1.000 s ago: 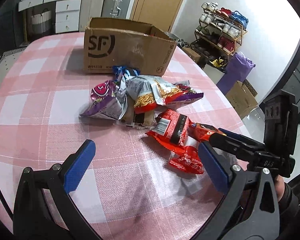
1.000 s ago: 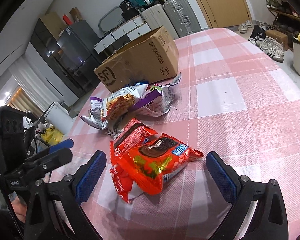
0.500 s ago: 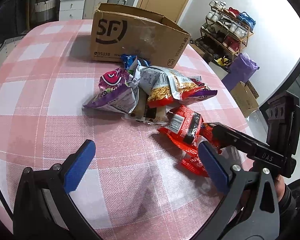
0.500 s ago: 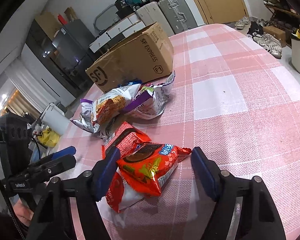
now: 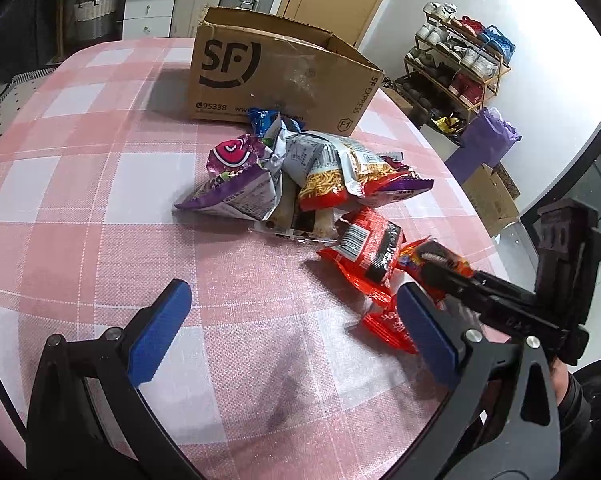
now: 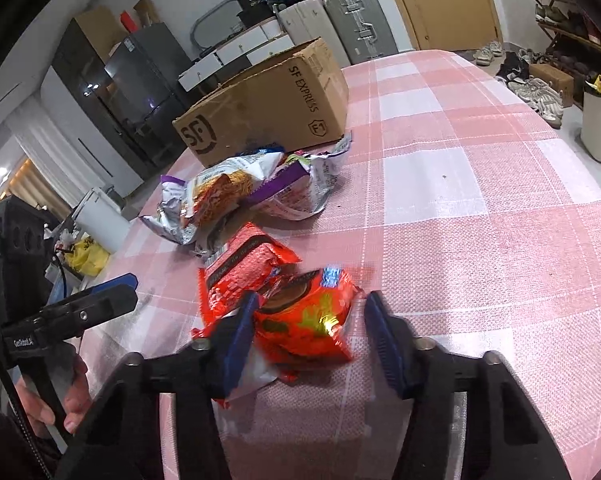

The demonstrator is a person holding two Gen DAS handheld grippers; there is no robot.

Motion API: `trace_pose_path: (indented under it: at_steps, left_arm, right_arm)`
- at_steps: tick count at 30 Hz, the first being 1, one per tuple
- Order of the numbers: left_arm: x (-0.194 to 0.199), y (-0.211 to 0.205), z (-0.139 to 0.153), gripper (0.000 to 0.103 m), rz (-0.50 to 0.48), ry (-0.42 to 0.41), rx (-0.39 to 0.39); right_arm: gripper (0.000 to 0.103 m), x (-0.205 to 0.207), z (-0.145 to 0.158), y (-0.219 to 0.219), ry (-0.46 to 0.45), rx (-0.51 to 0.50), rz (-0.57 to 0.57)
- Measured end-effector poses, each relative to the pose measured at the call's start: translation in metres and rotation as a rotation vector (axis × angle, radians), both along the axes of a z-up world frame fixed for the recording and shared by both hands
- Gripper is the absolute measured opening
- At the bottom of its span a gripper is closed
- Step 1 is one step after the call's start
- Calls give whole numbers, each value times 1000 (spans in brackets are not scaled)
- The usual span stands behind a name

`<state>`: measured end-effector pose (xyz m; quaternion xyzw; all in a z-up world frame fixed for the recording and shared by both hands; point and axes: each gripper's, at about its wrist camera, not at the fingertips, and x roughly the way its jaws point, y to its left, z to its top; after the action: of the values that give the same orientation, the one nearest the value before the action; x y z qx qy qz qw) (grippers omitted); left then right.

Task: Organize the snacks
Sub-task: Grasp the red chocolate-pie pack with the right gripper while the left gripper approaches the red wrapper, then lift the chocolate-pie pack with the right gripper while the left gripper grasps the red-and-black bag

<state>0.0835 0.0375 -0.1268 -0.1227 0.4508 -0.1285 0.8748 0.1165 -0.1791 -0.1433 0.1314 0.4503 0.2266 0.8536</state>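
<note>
The right gripper (image 6: 306, 334) has just been closing, and its blue pads are now squeezing a crinkly orange-red foil snack packet with a chocolate biscuit printed on it (image 6: 306, 320); the left pad is pressing into the wrapper's edge, while the right pad seems to be touching the far side, though blur makes that contact hard to judge. The packet is sitting on the pink-and-white checked tablecloth (image 6: 480, 248), well in front of the open brown cardboard box marked SF (image 6: 268, 100), on the side nearest the person. It is leaning on a second, flatter red packet with a barcode label (image 6: 244, 268), which is lying just behind it, toward the box.

Between that red packet and the box, a heap of bags is resting: a purple-and-silver crisp bag (image 5: 232, 184) and a silver bag picturing yellow noodles (image 5: 340, 172), both overlapping, with a small blue wrapper (image 5: 262, 118) touching the box's front wall.

The left gripper (image 5: 288, 328) is hovering with its blue-padded jaws spread wide and nothing between them, over bare cloth in front of the box.
</note>
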Motion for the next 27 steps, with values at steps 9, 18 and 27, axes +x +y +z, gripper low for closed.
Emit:
trace_pose_path:
  at_steps: [9,18,27]
  left_arm:
    - [-3,-12,2,102,-42,5,14]
    - [30,-52,-2,102,-164,55,23]
    - [61,-68,-10,98,-177,75,-14]
  right_arm:
    - [41,-3,0,-10,-10,60,-13]
    - [40,-10,17,-31,-82,106,-36]
    - [40,-15,21,-51,-86,123,-66]
